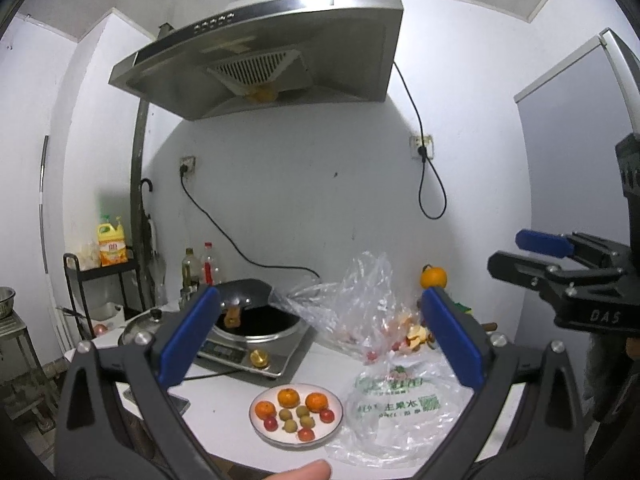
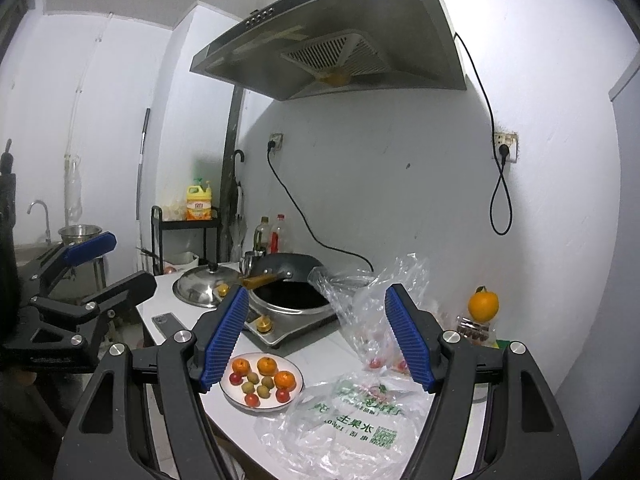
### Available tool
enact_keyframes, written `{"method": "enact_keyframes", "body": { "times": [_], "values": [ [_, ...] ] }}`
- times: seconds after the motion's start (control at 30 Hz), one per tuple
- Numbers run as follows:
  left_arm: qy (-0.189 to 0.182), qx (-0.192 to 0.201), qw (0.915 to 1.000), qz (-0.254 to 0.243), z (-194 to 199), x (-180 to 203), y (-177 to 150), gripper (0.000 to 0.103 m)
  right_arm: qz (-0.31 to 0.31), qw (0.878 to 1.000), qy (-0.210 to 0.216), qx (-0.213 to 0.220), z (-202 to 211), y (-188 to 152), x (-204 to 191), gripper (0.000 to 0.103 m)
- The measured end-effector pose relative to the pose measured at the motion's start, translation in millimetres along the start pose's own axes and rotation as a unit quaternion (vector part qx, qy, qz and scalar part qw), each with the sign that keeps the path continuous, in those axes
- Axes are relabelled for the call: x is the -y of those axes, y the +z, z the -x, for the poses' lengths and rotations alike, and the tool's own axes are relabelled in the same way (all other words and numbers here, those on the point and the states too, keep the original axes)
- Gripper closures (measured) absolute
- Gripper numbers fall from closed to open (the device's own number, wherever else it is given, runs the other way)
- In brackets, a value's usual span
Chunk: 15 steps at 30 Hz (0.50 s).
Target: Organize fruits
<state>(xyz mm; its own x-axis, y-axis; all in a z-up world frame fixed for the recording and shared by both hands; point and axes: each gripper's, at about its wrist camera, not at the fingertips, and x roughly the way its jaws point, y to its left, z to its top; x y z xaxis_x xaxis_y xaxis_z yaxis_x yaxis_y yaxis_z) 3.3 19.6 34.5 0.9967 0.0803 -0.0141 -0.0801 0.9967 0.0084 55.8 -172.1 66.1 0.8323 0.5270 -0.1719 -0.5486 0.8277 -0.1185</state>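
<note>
A white plate (image 1: pixel 259 426) (image 2: pixel 296 372) at the counter's front edge holds three small oranges (image 1: pixel 288 397) (image 2: pixel 267 365), several red cherry tomatoes (image 1: pixel 327 415) and several small green-brown fruits (image 1: pixel 306 421). A clear plastic bag (image 1: pixel 394 408) (image 2: pixel 352 428) with green print lies right of the plate. A second clear bag (image 1: pixel 352 304) (image 2: pixel 372 312) behind it holds red fruits. A large orange (image 1: pixel 433 277) (image 2: pixel 483 305) stands at the back right. My left gripper (image 1: pixel 316 336) is open and empty, held above the plate. My right gripper (image 2: pixel 316 340) is open and empty above the bags.
An induction cooker with a black wok (image 1: pixel 256 312) (image 2: pixel 292 292) stands behind the plate. A steel lid (image 2: pixel 204 284), a phone (image 2: pixel 168 324), bottles (image 1: pixel 200 266) and a black rack with a yellow jug (image 1: pixel 112 248) are at the left. A range hood (image 1: pixel 260 52) hangs overhead.
</note>
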Motion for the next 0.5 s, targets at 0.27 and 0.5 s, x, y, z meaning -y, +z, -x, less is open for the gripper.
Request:
{"method": "enact_keyframes", "body": {
  "times": [0.27,0.5],
  "values": [
    [-0.005,0.018,0.9998,-0.006,7,9,14,0.001,-0.003,1.0,-0.011,0.015,11,7,6,0.029],
    [0.004,0.034,0.9994,-0.01,10,11,23,0.001,-0.004,0.999,-0.022,0.025,16,12,9,0.029]
  ]
}}
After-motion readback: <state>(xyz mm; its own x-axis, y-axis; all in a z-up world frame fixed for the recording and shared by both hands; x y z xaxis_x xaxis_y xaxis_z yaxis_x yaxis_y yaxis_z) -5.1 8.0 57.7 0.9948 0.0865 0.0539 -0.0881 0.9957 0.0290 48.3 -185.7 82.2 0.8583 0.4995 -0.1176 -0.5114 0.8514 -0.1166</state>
